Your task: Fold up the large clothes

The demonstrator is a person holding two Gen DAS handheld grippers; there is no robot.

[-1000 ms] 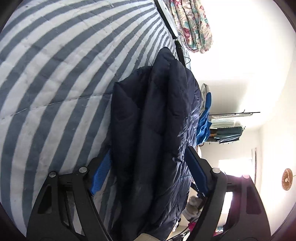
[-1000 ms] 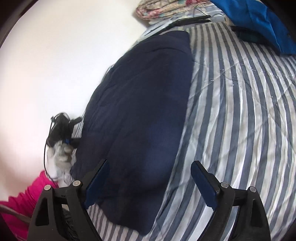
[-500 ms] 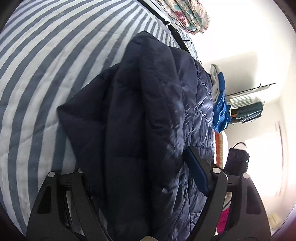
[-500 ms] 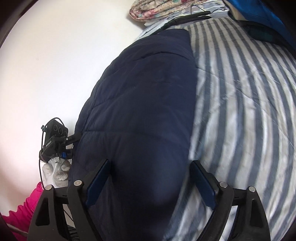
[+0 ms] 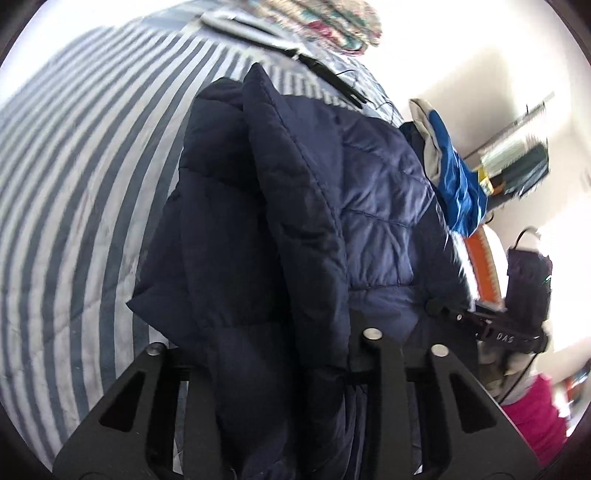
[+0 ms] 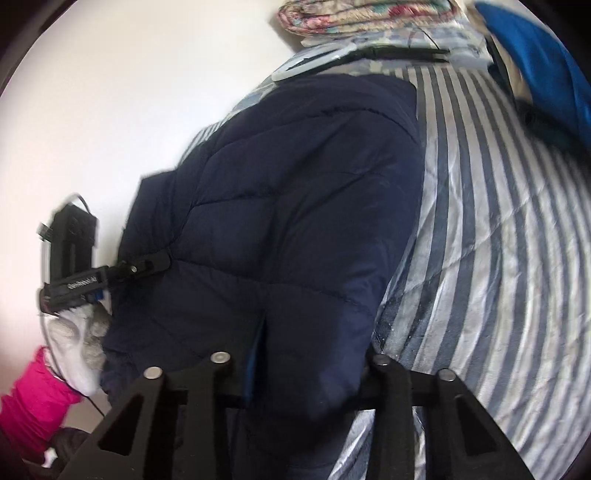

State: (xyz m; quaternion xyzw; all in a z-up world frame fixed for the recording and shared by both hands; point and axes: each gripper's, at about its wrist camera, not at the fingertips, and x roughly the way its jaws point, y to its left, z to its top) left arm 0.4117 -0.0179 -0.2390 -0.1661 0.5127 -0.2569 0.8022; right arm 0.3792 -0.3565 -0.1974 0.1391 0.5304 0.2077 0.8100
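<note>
A dark navy quilted jacket (image 5: 280, 229) lies on a bed with a blue-and-white striped cover (image 5: 74, 192). My left gripper (image 5: 266, 332) is shut on the jacket's near edge, with thick folds bunched between its fingers. In the right wrist view the same jacket (image 6: 295, 206) fills the middle, and my right gripper (image 6: 306, 354) is shut on its near hem. The other gripper (image 6: 140, 267) shows at the jacket's left edge, clamped on the fabric. The fingertips of both grippers are buried in cloth.
A floral folded blanket (image 6: 369, 14) and a dark cable (image 6: 399, 51) lie at the bed's far end. A bright blue garment (image 6: 546, 62) lies at the right. A clothes rack (image 5: 517, 166) stands by the far wall. A pink sleeve (image 6: 33, 402) shows at lower left.
Both grippers went from open around the jacket's edge to shut on it. The jacket's near edge now bunches up between the fingers, and both views have shifted closer.
</note>
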